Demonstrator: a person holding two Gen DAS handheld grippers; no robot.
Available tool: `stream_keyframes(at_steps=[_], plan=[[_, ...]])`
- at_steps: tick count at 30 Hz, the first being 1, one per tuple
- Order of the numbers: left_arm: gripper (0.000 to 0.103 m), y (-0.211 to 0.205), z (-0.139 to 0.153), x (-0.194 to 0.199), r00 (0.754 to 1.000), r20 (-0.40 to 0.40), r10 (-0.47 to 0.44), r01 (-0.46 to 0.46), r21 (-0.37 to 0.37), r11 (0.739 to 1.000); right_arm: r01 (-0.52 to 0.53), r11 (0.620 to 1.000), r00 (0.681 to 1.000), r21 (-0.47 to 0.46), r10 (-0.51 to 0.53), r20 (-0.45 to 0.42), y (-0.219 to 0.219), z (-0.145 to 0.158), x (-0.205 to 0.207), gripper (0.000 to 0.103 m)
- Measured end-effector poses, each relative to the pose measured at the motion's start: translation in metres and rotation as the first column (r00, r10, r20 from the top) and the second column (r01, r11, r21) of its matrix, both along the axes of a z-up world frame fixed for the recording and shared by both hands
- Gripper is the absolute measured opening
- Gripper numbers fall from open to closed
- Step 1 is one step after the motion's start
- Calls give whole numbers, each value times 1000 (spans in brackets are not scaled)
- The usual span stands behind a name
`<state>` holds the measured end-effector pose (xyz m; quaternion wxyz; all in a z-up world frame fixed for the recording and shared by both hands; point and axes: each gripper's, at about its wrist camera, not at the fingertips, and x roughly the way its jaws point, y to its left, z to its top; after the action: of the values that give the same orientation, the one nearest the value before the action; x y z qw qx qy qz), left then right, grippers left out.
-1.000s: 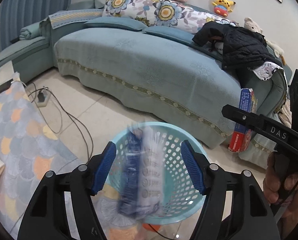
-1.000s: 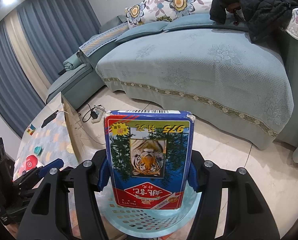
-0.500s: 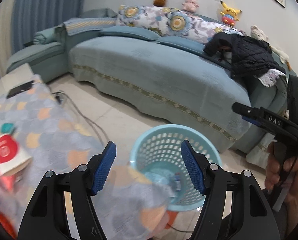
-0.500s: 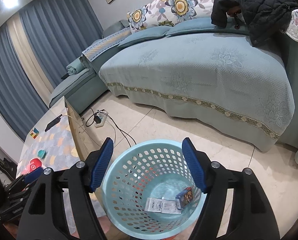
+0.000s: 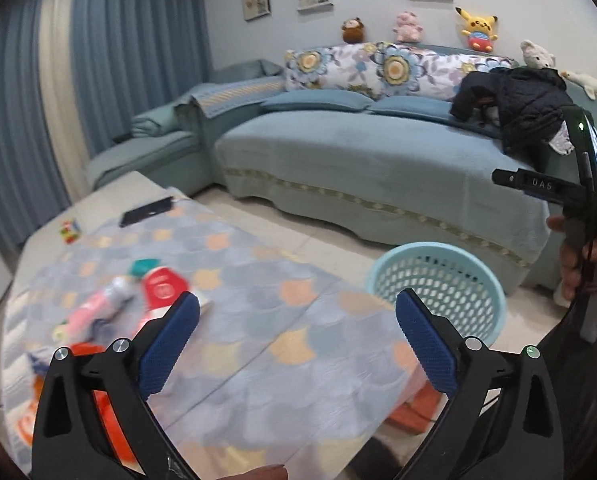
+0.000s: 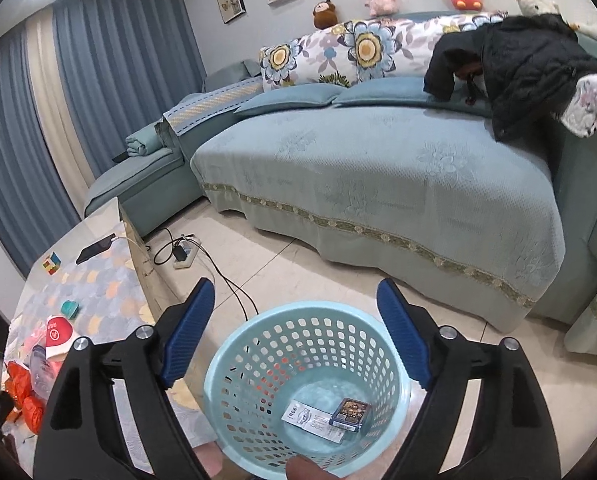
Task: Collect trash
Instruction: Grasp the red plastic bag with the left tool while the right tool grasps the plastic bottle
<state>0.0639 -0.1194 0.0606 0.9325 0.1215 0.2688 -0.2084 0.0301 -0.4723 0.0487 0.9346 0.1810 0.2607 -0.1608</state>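
A light blue perforated basket (image 6: pixel 258 364) stands on the floor right below my right gripper (image 6: pixel 296 334), which is open and empty. At the basket's bottom lie a white wrapper (image 6: pixel 312 420) and a blue box (image 6: pixel 350 410). My left gripper (image 5: pixel 296 342) is open and empty above a patterned tablecloth (image 5: pixel 258 320). On the cloth to its left lie a red-and-white packet (image 5: pixel 160 288), a pink wrapper (image 5: pixel 94 310) and orange wrappers (image 5: pixel 110 412). The basket (image 5: pixel 438 284) is to the right of the table in the left wrist view.
A teal sofa (image 6: pixel 378 168) with flowered pillows and a black jacket (image 6: pixel 522 64) fills the back. A power strip with cables (image 6: pixel 184 254) lies on the floor. A black phone (image 5: pixel 146 212) and a small cube (image 5: pixel 69 232) lie on the table's far end.
My right gripper opened and the blue tiger box dropped into the basket. My left gripper let its wrapper fall in, then swung left over the table.
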Motion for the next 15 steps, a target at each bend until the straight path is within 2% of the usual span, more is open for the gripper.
stream_keyframes(at_steps=[6, 9, 13, 15], plan=[[95, 46, 13, -18, 997, 12, 75, -74, -30, 997, -18, 998, 999, -64, 20, 43, 32, 16, -4, 85], [95, 69, 14, -23, 993, 23, 117, -116, -16, 993, -56, 996, 996, -74, 61, 65, 52, 25, -2, 85], [95, 121, 4, -14, 974, 21, 225, -226, 10, 974, -149, 985, 984, -87, 156, 91, 90, 37, 6, 85], [95, 157, -8, -6, 956, -15, 293, -293, 1, 956, -209, 974, 972, -92, 217, 92, 113, 42, 13, 85]])
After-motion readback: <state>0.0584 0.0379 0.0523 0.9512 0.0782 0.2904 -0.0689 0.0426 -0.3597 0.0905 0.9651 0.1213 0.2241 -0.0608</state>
